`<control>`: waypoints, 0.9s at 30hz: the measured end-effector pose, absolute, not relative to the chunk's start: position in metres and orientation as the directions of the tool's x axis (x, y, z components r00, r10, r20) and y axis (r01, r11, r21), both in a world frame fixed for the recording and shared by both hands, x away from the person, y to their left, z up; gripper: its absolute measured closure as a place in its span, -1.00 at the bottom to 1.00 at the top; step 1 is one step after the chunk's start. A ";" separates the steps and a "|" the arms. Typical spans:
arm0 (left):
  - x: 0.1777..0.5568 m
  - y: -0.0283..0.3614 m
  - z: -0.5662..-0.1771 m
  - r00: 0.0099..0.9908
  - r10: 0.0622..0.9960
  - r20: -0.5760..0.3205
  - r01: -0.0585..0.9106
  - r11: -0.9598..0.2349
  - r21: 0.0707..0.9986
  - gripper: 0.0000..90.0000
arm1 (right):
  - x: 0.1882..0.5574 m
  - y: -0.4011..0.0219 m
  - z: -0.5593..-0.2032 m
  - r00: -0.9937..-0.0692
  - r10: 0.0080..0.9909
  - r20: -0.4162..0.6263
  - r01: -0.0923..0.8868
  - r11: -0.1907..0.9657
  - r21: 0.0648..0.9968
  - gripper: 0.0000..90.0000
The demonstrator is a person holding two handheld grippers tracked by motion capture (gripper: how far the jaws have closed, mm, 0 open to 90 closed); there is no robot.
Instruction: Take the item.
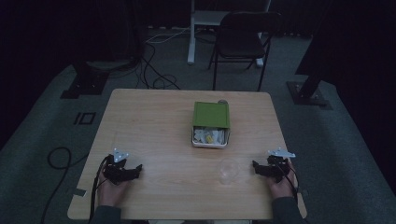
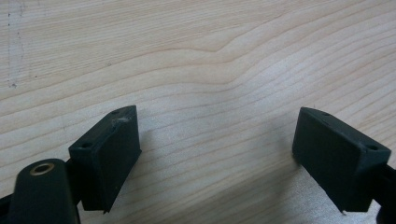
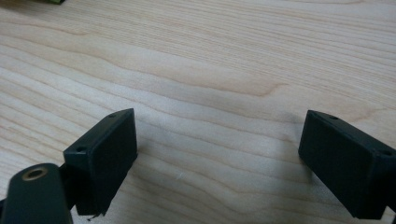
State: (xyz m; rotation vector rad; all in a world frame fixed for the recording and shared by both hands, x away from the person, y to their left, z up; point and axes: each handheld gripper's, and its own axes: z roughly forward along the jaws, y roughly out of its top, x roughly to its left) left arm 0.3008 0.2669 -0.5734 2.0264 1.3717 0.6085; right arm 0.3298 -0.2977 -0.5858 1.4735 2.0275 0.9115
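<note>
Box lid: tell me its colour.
Green; the lid covers the far part of the white box. It shows best in the high view.

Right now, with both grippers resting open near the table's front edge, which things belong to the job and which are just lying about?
Likely in the job:
left gripper, open
right gripper, open
clear glass cup, nearest the right gripper
green-lidded box of small items, partly open

Just lying about:
folding chair
floor cables
</note>
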 end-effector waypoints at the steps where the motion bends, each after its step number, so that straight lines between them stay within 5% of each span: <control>1: 0.301 0.266 -0.573 0.361 0.932 0.035 0.653 -0.280 0.703 -0.58 | 0.330 -0.298 -0.586 -0.312 0.950 0.009 0.637 0.203 0.743 -0.75; 27: 0.294 0.259 -0.556 0.419 0.908 0.002 0.635 -0.295 0.714 -0.19 | 0.330 -0.298 -0.586 -0.314 0.949 0.009 0.637 0.203 0.743 -0.75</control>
